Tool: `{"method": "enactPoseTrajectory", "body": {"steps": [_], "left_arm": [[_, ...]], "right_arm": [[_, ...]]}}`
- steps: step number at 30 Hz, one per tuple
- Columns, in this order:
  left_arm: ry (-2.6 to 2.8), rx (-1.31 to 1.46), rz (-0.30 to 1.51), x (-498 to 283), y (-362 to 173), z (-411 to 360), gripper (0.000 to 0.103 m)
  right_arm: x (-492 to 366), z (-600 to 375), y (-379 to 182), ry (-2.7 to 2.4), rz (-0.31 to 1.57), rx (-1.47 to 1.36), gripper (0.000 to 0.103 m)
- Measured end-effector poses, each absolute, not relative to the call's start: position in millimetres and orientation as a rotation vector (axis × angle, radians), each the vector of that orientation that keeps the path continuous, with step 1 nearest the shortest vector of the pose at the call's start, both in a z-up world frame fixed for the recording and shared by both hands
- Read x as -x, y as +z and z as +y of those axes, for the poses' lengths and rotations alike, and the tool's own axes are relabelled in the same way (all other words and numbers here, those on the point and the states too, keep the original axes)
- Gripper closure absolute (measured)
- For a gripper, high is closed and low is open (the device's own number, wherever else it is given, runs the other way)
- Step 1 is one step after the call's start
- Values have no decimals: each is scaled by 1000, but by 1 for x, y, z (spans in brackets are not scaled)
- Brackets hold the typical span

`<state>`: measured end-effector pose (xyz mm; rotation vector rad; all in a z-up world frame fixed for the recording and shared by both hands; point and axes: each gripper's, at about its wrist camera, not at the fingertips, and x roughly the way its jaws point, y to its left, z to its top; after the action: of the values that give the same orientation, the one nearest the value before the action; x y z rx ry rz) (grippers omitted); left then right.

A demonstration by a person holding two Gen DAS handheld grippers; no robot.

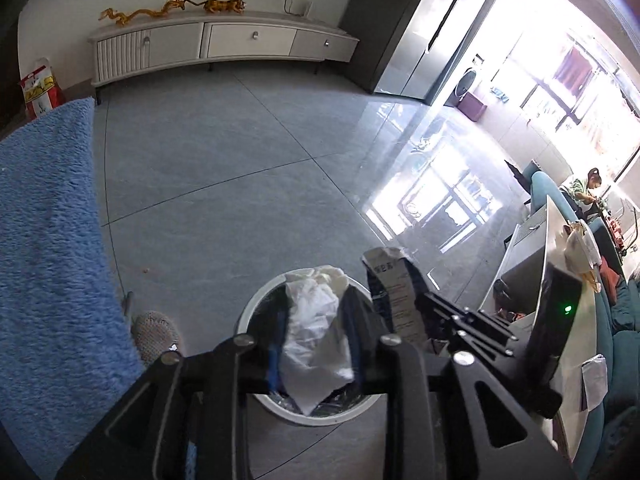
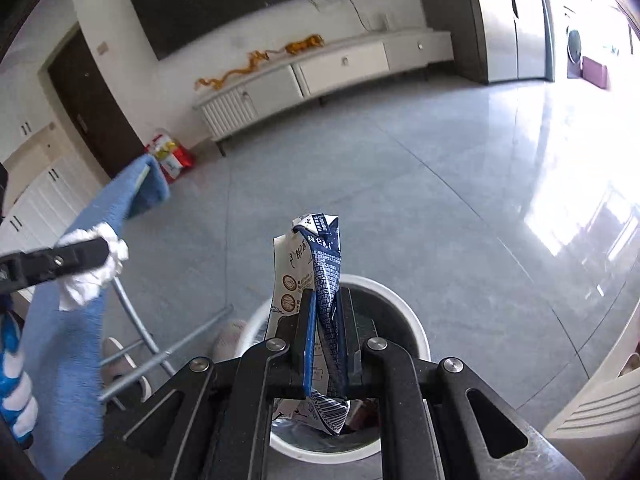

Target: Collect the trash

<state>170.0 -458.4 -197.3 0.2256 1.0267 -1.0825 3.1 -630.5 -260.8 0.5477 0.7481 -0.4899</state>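
My left gripper is shut on a crumpled white tissue and holds it right above a white round trash bin on the floor. My right gripper is shut on a crushed blue and white milk carton, held above the same bin. In the left wrist view the carton and the right gripper show just to the right. In the right wrist view the left gripper with the tissue is at the left.
A blue fluffy cloth hangs at the left over a metal frame. Slippers lie beside the bin. A white TV cabinet lines the far wall. A table and teal sofa stand at the right.
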Motion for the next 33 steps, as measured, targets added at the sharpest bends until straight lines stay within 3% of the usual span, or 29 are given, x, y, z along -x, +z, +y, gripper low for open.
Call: {"method": "enactPoseTrajectory", "body": {"steps": [4,7,10,16,23,33], "left_arm": [[-1080,-193,1046,-175,-202,-460,52],[-1079,-196,1041,-176,-202,-460,51],[-1075,-200,1022,-175,-195,-448,51],[-1015,-235,909,-170,-167,-411,51],[-832,-226,730,-172,-115,-334,40],[-559,-124,530,-166,-48,-188,34]], "right_arm": [[-3,-636,-275,-498,771,-556,89],[-2,-637,-278,-503,776,-565,79],[2,-631,-272,-508,773,-559,76],[-3,-600,-232,-468,725,-477,60],[-20,-541,-169,-375,631,-378,46],[-45,-427,-88,-187,499,-225,21]]}}
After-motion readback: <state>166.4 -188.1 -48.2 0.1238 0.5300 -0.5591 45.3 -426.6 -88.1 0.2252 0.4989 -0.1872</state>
